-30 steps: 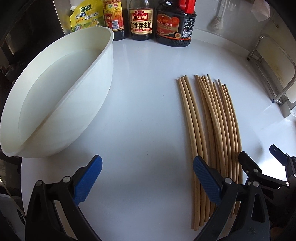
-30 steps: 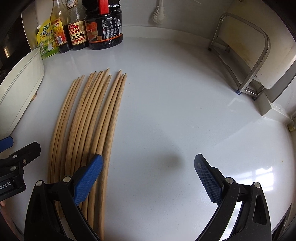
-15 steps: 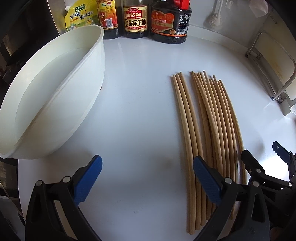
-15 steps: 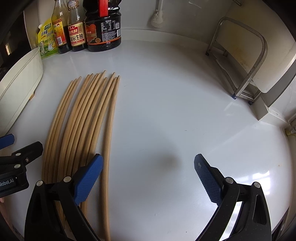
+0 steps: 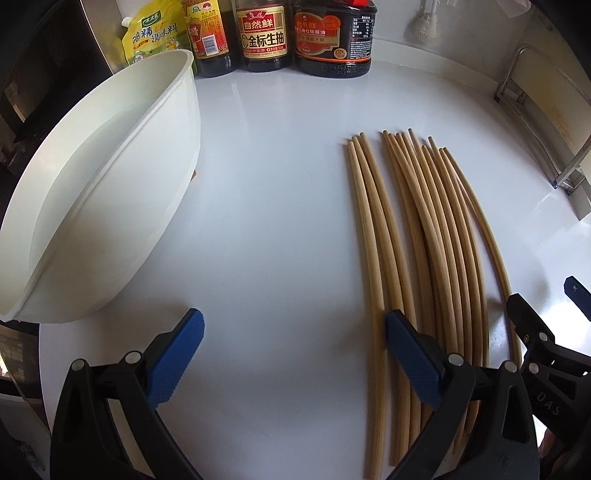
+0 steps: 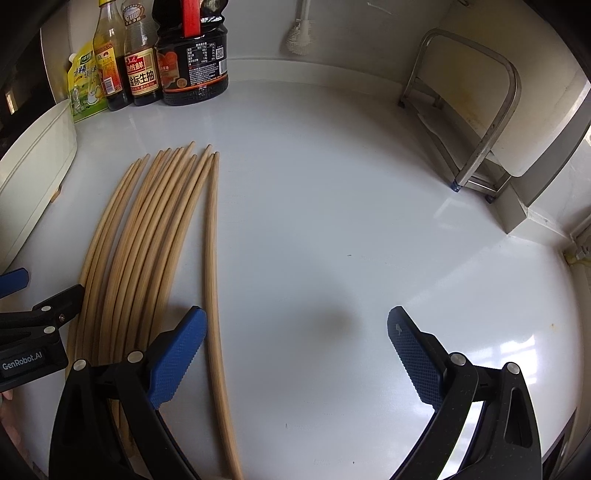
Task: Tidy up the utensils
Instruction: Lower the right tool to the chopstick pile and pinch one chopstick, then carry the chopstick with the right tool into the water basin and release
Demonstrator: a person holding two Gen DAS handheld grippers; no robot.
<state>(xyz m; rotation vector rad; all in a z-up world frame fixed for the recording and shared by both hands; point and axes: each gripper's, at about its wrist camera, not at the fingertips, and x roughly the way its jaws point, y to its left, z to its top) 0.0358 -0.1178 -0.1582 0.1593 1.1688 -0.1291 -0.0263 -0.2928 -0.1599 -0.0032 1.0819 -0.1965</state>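
Several long wooden chopsticks (image 5: 417, 236) lie side by side on the white counter, tips pointing away; they also show in the right wrist view (image 6: 147, 236). One chopstick (image 6: 212, 266) lies slightly apart on the right of the bundle. My left gripper (image 5: 295, 350) is open and empty, its right finger above the left chopsticks. My right gripper (image 6: 295, 350) is open and empty, its left finger just beside the separated chopstick. A large white tub (image 5: 96, 206) stands left of the chopsticks.
Sauce bottles (image 5: 264, 35) and a yellow pouch (image 5: 151, 40) stand along the back wall. A metal rack (image 6: 476, 122) stands at the right with a white board leaning in it. A white brush (image 6: 301, 29) hangs on the back wall.
Both grippers have drawn back toward the near ends of the chopsticks. The rightmost chopstick has shifted away from the bundle. Both grippers stay open.
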